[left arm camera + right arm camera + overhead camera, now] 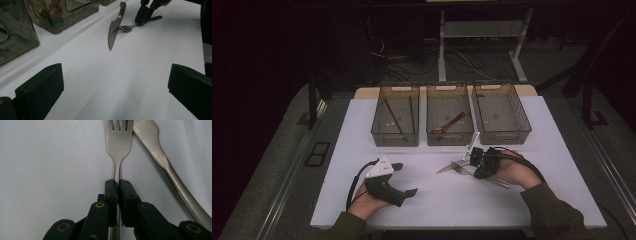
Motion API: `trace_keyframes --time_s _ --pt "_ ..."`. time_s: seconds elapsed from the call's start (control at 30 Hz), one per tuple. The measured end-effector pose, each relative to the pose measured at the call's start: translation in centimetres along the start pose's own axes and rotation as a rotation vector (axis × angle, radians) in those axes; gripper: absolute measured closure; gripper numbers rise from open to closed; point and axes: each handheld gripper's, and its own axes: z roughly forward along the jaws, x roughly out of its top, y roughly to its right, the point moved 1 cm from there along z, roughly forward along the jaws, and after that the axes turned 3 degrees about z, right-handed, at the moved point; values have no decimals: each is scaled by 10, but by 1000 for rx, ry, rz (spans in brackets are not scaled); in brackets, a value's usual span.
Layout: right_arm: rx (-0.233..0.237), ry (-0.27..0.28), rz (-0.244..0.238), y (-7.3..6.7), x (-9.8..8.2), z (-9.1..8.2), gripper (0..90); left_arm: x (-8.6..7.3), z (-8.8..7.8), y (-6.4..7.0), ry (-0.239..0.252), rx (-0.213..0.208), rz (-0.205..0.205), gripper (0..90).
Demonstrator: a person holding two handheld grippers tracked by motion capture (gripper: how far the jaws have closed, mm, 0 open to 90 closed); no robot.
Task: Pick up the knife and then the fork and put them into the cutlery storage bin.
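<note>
A steel fork lies on the white table with its tines resting over the blade of a steel knife. My right gripper is shut on the fork's thin handle, its pads pressed together around the metal. In the high view the right gripper sits just in front of the middle bin, with the knife pointing left. The left gripper view shows the fork and knife farther off. My left gripper rests at the front left, open, its fingers wide apart over bare table.
Three clear bins stand in a row at the back of the table: the left bin holds dark chopsticks, the middle bin a brown wooden spoon, and a right bin. The table's front edge lies near my forearms.
</note>
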Motion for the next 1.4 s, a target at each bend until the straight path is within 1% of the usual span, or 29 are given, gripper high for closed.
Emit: trace_keyframes --time_s 0.1,0.2,0.23,0.3,0.37,0.47,0.5,0.53,0.57,0.63,0.67,0.73,0.8,1.0,1.17,1.3,1.4 --pt "8 27 27 3 -3 -4 838 0 0 0 4 0 -2 0" --pt "24 79 66 6 -7 -11 839 0 0 0 6 0 -3 0" --pt "17 89 58 8 -8 -13 839 0 0 0 6 0 -3 0" --pt "17 128 75 12 -11 -18 839 0 0 0 7 0 -1 0" --pt "17 155 97 14 -14 -22 838 0 0 0 8 0 -1 0" --pt "8 210 126 19 -20 -28 839 1 -1 0 14 1 2 0" --pt "6 235 145 21 -22 -31 839 1 -1 0 17 1 1 0" --pt "10 247 157 21 -24 -33 839 1 -1 0 21 1 0 0" --pt "5 267 160 23 -26 -36 840 1 -1 0 23 1 1 0" --pt "5 307 184 25 -30 -41 840 1 -1 0 29 1 2 0" --pt "12 330 202 26 -32 -44 840 1 -1 0 30 0 3 0" --pt "11 381 236 29 -36 -51 840 1 -1 -1 33 -1 5 0" --pt "4 435 260 32 -41 -58 840 1 -1 -1 39 -2 5 0" --pt "-26 613 332 43 -57 -80 839 0 0 -3 38 1 -4 0" --pt "-53 750 392 50 -71 -94 840 0 -1 -3 39 3 -6 0" --pt "-91 835 437 55 -80 -102 840 0 -1 -3 38 4 -2 0" --pt "-112 871 460 59 -84 -106 839 0 -1 -3 38 5 -4 0"
